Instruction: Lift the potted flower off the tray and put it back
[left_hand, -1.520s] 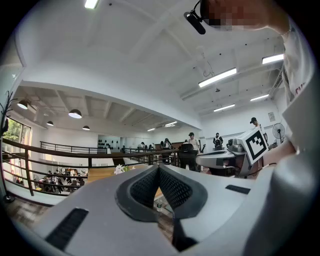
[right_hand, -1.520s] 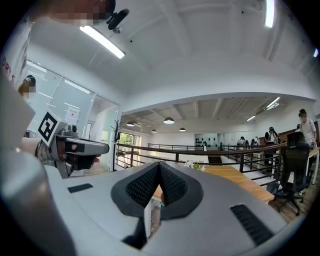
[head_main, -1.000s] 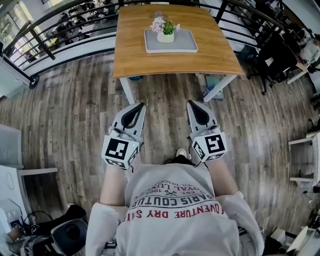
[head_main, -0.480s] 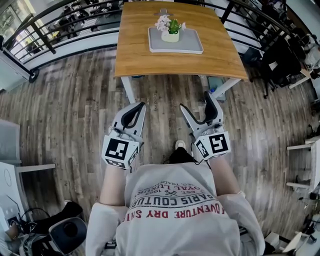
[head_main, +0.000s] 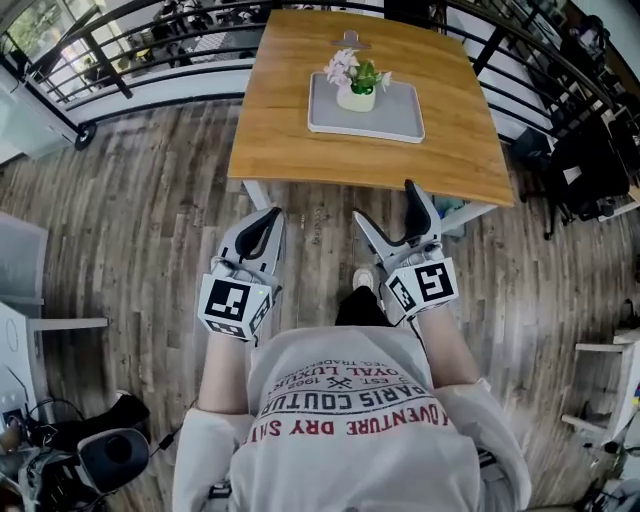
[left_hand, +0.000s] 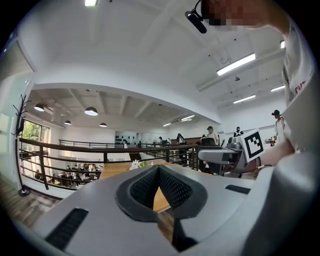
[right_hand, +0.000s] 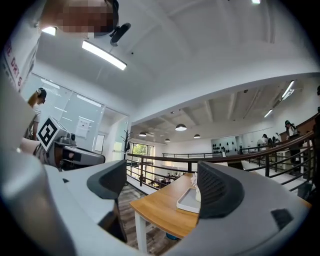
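Right tongs forward, newly agape, empty

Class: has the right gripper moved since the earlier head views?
Yes: the right gripper has neared the wooden table; its jaws have just been opening, nothing between them.

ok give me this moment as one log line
left tool: shut, empty | right tool: open, jaws just been opening, nothing between | potted flower: upright on tray, untouched | tray: on wooden table

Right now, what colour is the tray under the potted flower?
The rectangular tray is light grey; head view.
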